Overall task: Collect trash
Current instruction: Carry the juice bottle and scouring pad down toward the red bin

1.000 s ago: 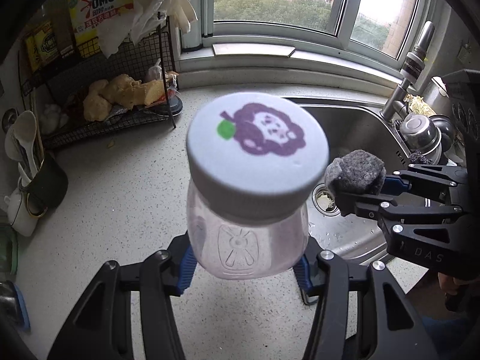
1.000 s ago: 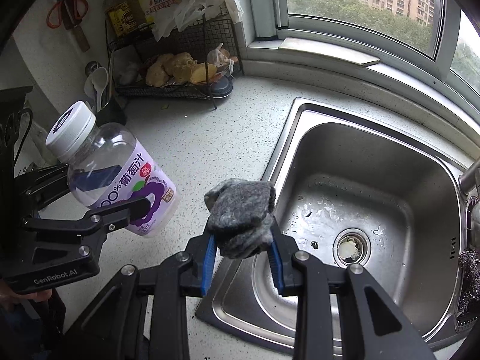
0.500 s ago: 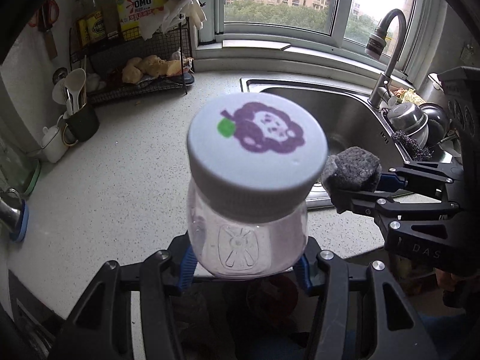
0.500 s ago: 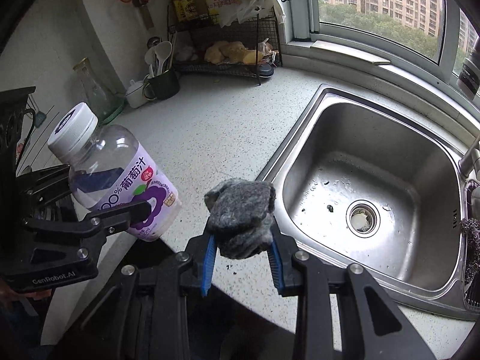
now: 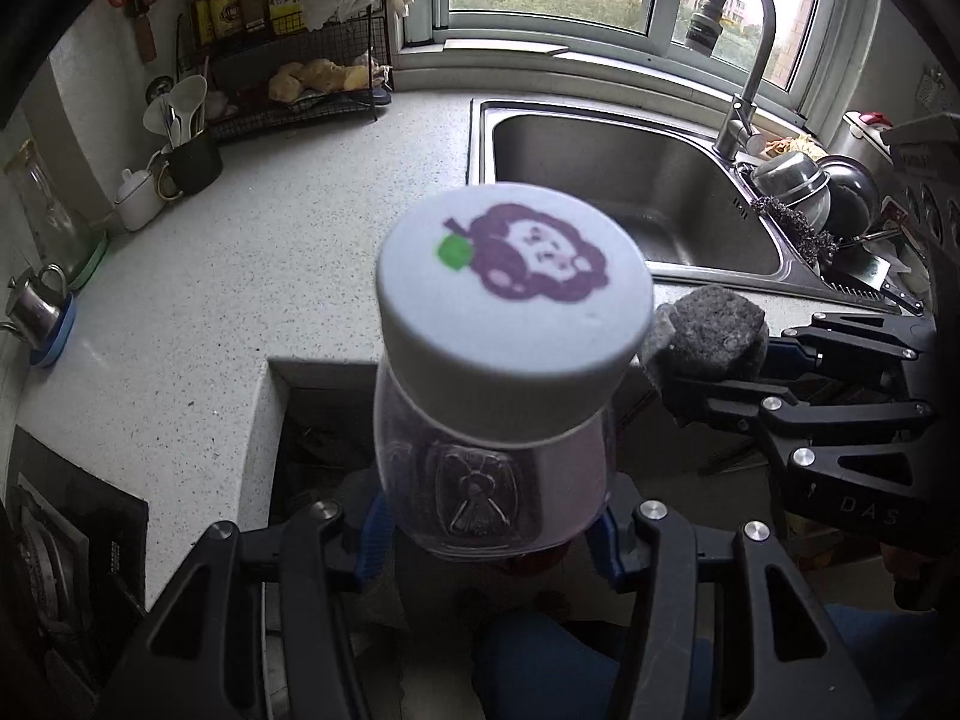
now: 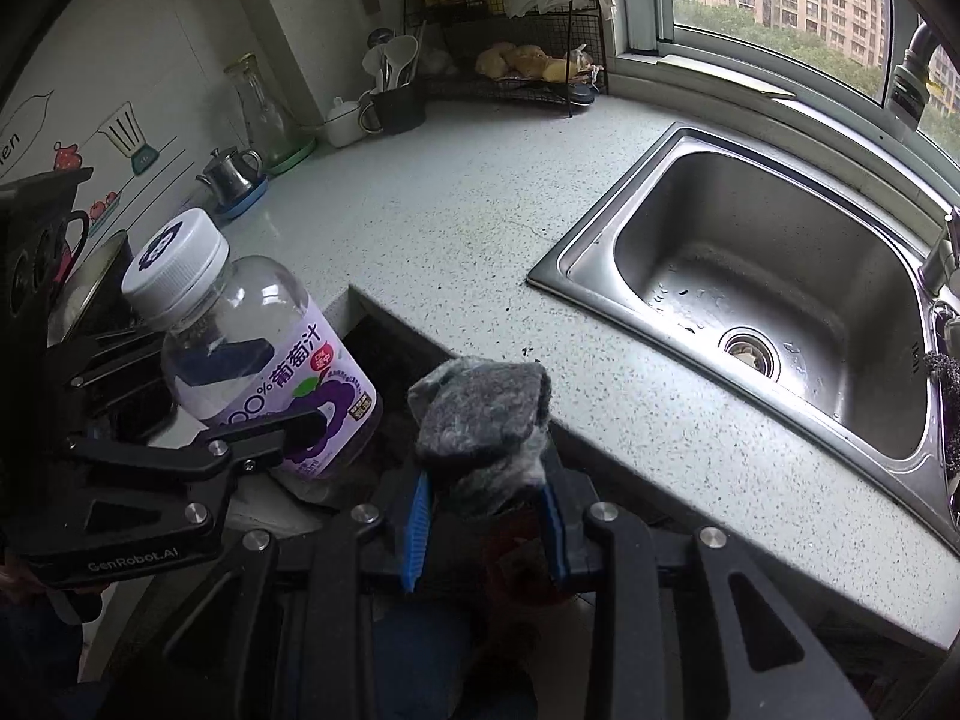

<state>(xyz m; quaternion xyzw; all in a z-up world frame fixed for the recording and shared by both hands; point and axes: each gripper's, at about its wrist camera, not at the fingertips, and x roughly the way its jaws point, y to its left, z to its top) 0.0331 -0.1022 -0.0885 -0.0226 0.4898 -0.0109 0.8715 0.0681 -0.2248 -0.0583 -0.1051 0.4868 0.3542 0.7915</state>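
My left gripper is shut on an empty grape juice bottle with a white cap bearing a purple print; the same bottle shows at the left of the right wrist view. My right gripper is shut on a crumpled grey scouring pad, which also appears as a grey pad beside the bottle cap in the left wrist view. Both grippers hang side by side past the front edge of the speckled counter, over a dark gap below it.
A steel sink is set in the counter to the right, with a tap behind it and bowls beside it. A wire rack, a dark mug of spoons, a small kettle and a glass jug line the back left.
Both grippers have drawn back from over the counter and sink to beyond its front edge, each keeping its load. The counter now lies farther off and a dark gap shows below.
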